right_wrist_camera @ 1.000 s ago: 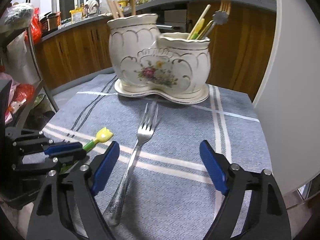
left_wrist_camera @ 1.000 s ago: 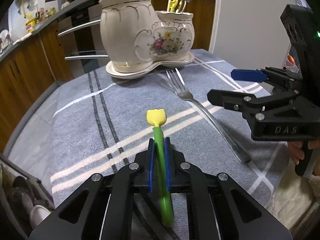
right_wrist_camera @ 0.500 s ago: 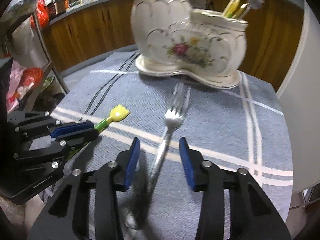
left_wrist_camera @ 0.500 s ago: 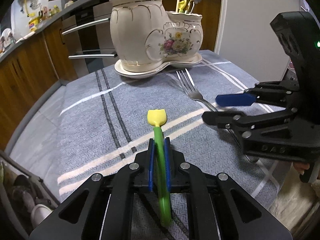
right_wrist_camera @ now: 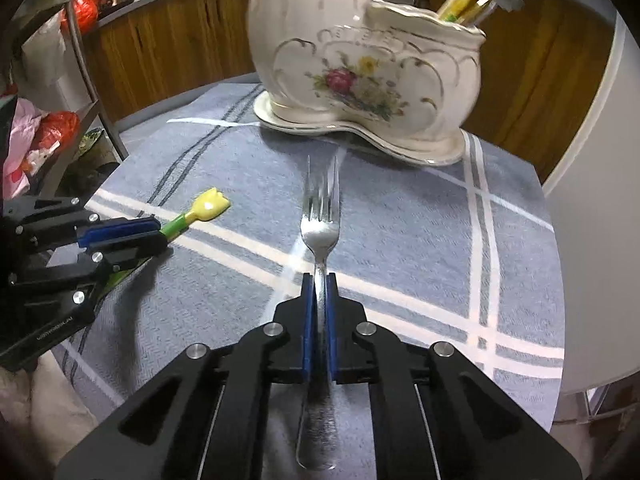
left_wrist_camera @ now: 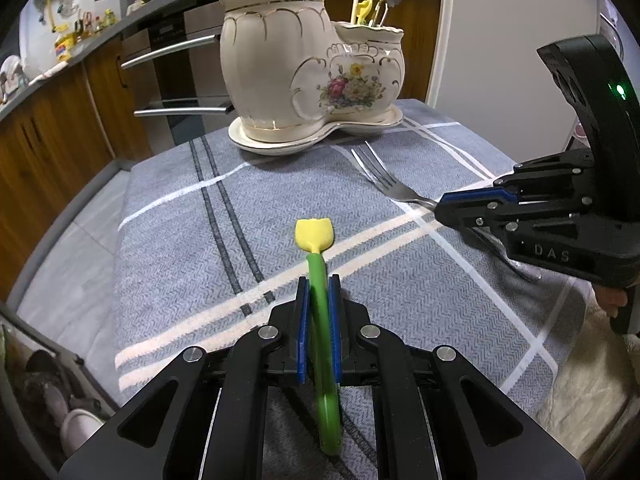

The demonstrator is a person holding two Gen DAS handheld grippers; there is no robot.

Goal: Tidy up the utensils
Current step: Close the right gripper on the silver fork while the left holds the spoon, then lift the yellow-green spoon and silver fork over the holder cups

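A: Fork (right_wrist_camera: 320, 236) lies on the counter (right_wrist_camera: 420, 216), tines toward the ceramic holder (right_wrist_camera: 372, 64). Right gripper (right_wrist_camera: 319, 300) has its jaws closing on the handle just behind the bowl, blue pads on both sides of the metal

B: Handling?

A: Stiff steel, thin, probably slick. That grip point looks fine, but most of the handle hangs behind the pads, so it may pivot once lifted

B: Left side?

A: Left gripper (left_wrist_camera: 319, 304) is clenched on the green stem of a small utensil (left_wrist_camera: 316, 252) with a yellow tulip-shaped head. Looks like light plastic, maybe a bit bendy. It's held around mid-stem, head out front over the striped cloth (left_wrist_camera: 180, 248)

B: Containers?

A: Holder is two joined pots on one saucer (left_wrist_camera: 280, 146), far side of the counter. Tall pot (left_wrist_camera: 276, 64) shows wooden sticks, likely chopsticks. Short floral pot (left_wrist_camera: 360, 76) has forks, a yellow-headed piece and a flower-topped one

B: Risk?

A: Ceramic will chip, so I'd lower both in gently, handle first
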